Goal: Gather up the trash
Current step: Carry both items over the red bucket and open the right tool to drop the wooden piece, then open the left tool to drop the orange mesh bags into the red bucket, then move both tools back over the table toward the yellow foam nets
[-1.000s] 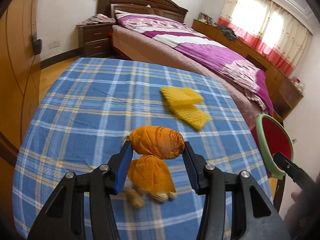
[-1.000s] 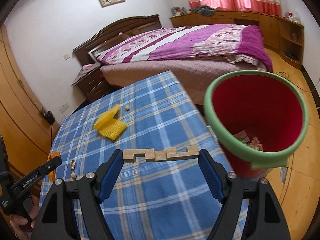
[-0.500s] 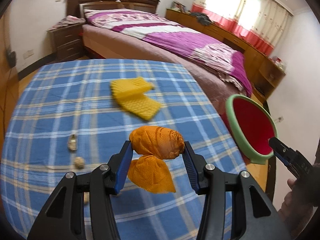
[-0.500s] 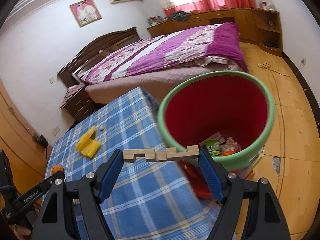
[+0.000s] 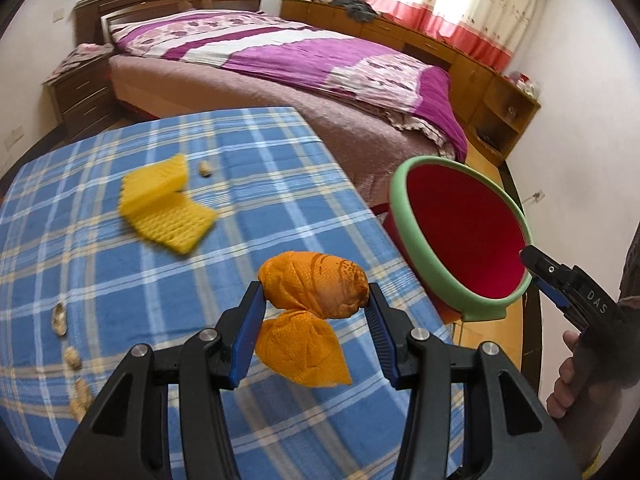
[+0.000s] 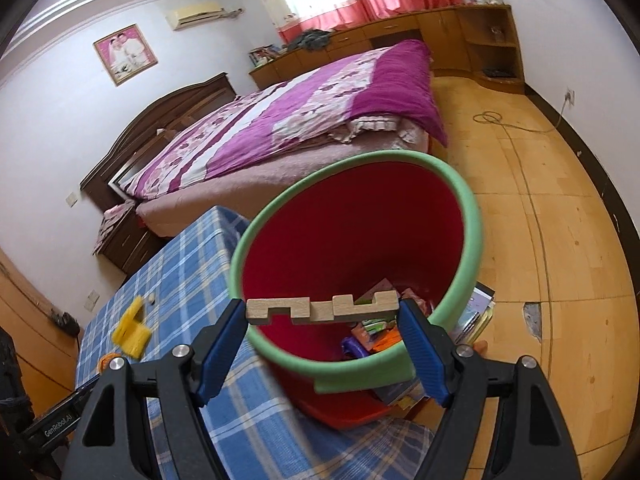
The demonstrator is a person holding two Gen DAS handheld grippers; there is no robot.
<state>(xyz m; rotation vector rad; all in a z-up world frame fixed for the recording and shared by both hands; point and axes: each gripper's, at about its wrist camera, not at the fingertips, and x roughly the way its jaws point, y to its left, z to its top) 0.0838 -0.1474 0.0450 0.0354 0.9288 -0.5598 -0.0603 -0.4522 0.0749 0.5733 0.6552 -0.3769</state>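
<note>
Clamping a notched wooden piece [image 6: 322,310], the right gripper [image 6: 322,332] has swung over the red bin [image 6: 460,184], ready to drop, while the left gripper [image 5: 314,334] still pinches the orange wrapper [image 5: 314,286].

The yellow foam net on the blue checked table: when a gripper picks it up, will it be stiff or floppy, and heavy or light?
The yellow foam net lies folded over itself, so it probably bends easily and would flop from a gripper. Its open mesh suggests it is very light and may slide on the tablecloth when pushed. It lies flat, so rolling seems unlikely.
</note>
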